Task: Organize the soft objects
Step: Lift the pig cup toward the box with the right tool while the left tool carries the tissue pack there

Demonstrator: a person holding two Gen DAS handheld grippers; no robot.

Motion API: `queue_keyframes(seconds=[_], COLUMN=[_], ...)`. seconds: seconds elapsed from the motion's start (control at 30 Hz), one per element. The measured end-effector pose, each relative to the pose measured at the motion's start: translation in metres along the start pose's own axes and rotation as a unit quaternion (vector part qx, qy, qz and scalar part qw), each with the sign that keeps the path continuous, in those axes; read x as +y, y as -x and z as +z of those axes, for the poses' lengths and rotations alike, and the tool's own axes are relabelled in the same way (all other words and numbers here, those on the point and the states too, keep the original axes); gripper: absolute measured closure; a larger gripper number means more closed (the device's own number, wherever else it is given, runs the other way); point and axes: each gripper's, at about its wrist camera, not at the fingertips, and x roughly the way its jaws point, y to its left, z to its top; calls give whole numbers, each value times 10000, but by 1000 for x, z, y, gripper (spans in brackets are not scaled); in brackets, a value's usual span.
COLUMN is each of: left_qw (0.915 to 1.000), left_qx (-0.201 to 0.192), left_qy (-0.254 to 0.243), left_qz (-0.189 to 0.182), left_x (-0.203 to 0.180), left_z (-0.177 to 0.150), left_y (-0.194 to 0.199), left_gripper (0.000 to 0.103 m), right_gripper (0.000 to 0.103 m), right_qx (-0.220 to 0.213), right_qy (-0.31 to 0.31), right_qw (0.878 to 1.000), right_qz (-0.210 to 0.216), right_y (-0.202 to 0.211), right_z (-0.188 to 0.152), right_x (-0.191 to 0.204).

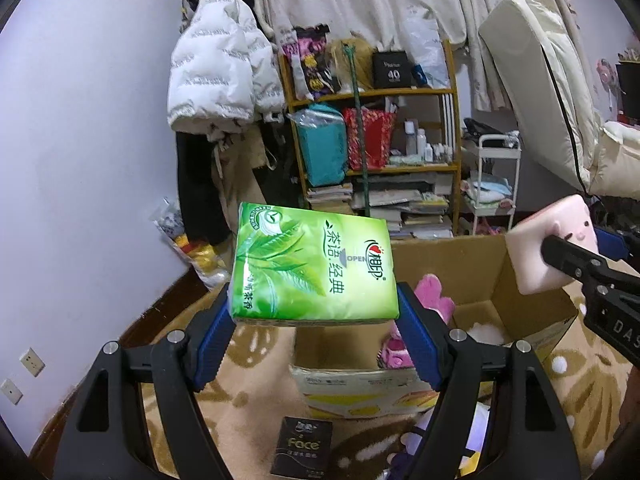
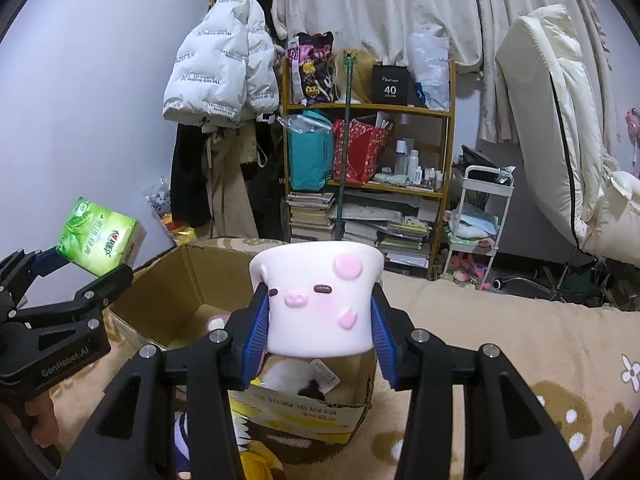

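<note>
Left gripper (image 1: 314, 320): closed on the green plastic-wrapped tissue pack (image 1: 312, 268), blue pads pressing its two short ends; the pack is held level in the air, above and just to the near-left of the open brown cardboard box (image 1: 452, 256).

Right gripper (image 2: 318, 332): closed on the pale pink squishy marshmallow-shaped toy with a pig face (image 2: 316, 300), pinched at its lower half so the sides bulge above the pads; it hangs over the near edge of the box (image 2: 168, 276).

Box contents: a pink plush toy (image 1: 432, 300) lies against the box's inner left side, and a white-and-dark fluffy toy (image 2: 296, 380) sits at the box's near end, directly under the squishy toy.

Around the box: a black tissue packet marked "Face" (image 1: 302, 446) lies on the beige patterned carpet (image 1: 256, 380) in front of the box; a yellow and purple plush (image 2: 248, 452) lies at the box's near corner, outside it.

Step in hand (judgement): both items look ready to be dropped into the box.

Doing it well: carry the tissue pack further over the box opening before letting go, as it sits near the rim now; lower each item close to the plush already inside, then open the pads fully so the squishy toy springs free rather than sticking to one pad. Release one at a time, so the two grippers do not meet over the box.
</note>
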Motion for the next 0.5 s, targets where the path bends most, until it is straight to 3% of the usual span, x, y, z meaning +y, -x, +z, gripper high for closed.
queue_keyframes(seconds=[0.2, 0.5], left_qw=[9992, 9983], left_qx=[155, 248], left_qy=[-273, -425], left_qz=[-265, -313], left_x=[-12, -19], left_z=[-6, -10], left_y=[-10, -11], left_gripper=[27, 25], right_gripper=[52, 45], right_qx=[195, 367], right_qy=[-59, -238], right_qw=[9997, 9986], right_qz=[110, 304], right_y=[-14, -18], right_z=[-6, -13], right_x=[-1, -5])
